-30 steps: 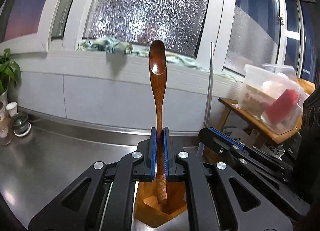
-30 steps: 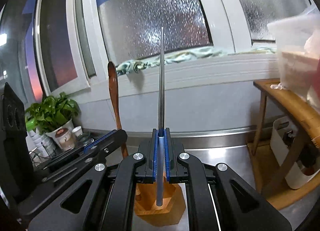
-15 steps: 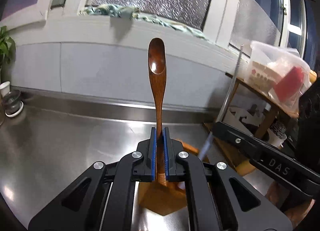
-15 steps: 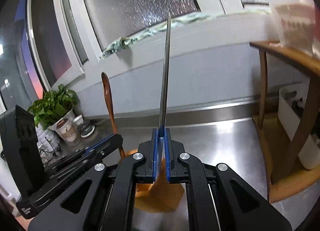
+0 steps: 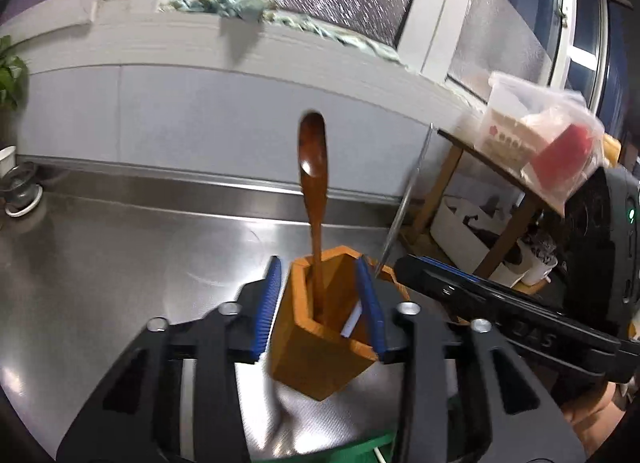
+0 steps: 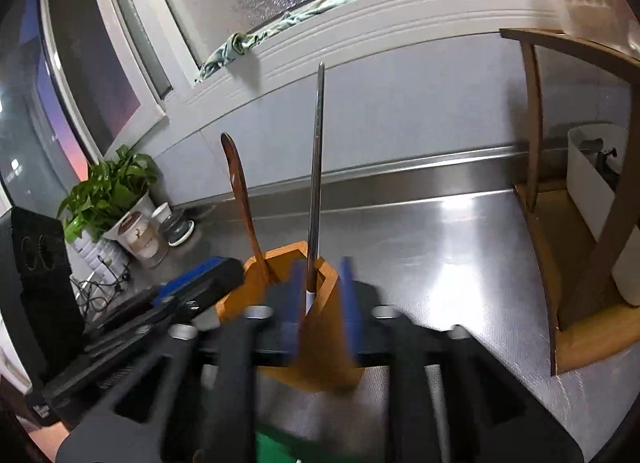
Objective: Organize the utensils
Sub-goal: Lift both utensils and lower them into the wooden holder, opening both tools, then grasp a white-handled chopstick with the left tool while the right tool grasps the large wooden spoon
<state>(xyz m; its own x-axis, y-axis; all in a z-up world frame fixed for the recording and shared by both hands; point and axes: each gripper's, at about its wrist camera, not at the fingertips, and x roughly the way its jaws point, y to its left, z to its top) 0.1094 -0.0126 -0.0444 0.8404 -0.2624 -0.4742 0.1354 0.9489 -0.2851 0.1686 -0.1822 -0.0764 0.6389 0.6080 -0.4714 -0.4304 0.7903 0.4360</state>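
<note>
Now one wooden spoon and one knife stand in one holder, both jaws wide.

Spoon and knife upright in holder on counter, plant far left.

blurred "DAS" on right gripper, nothing else legible

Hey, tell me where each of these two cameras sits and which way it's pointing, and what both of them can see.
Left wrist: sits on the left gripper, looks forward and down past its open blue-padded fingers at the wooden holder; the right gripper shows at right.
Right wrist: sits on the right gripper, fingers open, same direction; the left gripper shows at left.
Shared: holder, wooden spoon, metal utensil, steel counter.
</note>
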